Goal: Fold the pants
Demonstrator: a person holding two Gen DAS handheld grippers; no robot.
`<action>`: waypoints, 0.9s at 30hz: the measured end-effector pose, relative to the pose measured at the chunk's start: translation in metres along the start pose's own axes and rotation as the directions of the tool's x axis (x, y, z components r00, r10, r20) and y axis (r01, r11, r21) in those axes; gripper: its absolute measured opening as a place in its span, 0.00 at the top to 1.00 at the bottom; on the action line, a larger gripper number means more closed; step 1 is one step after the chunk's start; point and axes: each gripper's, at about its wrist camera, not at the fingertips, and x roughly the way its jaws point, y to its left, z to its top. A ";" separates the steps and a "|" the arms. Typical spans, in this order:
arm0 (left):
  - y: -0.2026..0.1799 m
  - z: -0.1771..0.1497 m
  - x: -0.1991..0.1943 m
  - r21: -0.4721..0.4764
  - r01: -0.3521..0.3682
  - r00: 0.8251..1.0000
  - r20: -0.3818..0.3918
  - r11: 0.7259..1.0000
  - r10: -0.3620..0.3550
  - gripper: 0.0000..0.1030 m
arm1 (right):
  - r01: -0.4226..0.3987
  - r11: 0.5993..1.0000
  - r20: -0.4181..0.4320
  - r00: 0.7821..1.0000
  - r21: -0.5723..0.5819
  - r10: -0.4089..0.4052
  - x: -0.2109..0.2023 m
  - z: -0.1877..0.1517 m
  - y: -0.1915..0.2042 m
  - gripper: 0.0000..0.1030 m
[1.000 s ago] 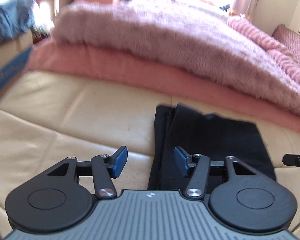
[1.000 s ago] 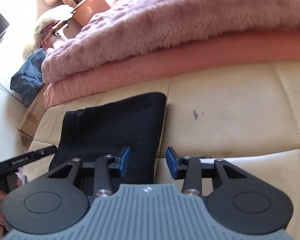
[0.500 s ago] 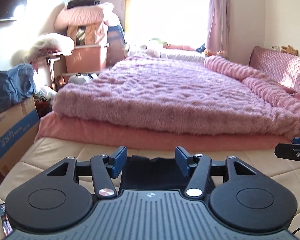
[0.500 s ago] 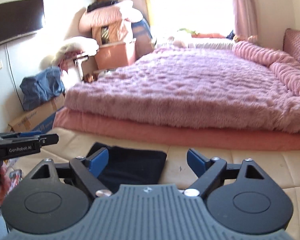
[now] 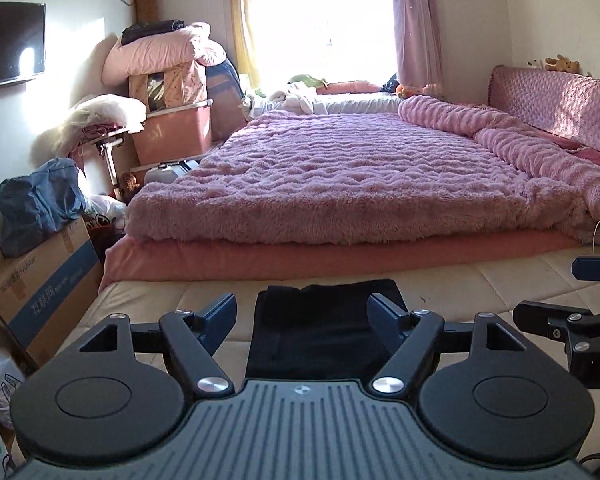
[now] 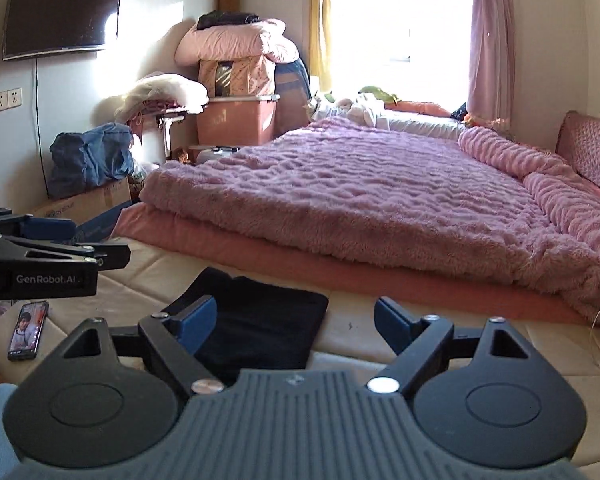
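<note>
The black pants [image 5: 320, 324] lie folded into a compact rectangle on the cream mattress [image 5: 148, 300], just in front of the pink bedding. My left gripper [image 5: 302, 316] is open and empty, raised above and behind the pants. My right gripper [image 6: 296, 322] is open wide and empty, also lifted clear; the pants show in its view [image 6: 260, 324] below and left of centre. Each gripper appears at the edge of the other's view: the right one [image 5: 572, 316] and the left one [image 6: 52, 256].
A fluffy pink blanket [image 5: 360, 176] on a salmon quilt covers the bed beyond. A cardboard box [image 5: 44, 284] with a blue bag stands at the left, with storage bins and bedding behind. A phone [image 6: 28, 330] lies on the mattress at the left.
Both grippers have lifted and tilted up from close over the pants to a level view of the room. Both jaws have opened wider. The pants stay folded on the mattress.
</note>
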 end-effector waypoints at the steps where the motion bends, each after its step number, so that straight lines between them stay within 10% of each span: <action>1: -0.001 -0.005 -0.001 -0.001 0.000 1.000 -0.017 1.000 0.000 0.15 | -0.002 1.000 -0.018 1.000 0.013 0.003 0.001 -0.004 0.000 0.20; 11: -0.002 -0.040 0.009 -0.029 -0.020 0.980 -0.197 0.999 0.014 0.15 | -0.024 0.996 -0.189 0.981 0.087 0.041 0.019 -0.032 0.012 0.20; 27: -0.008 -0.041 0.002 -0.026 0.004 0.979 -0.203 1.000 -0.009 0.15 | -0.008 0.995 -0.218 0.976 0.096 0.029 0.024 -0.032 0.010 0.20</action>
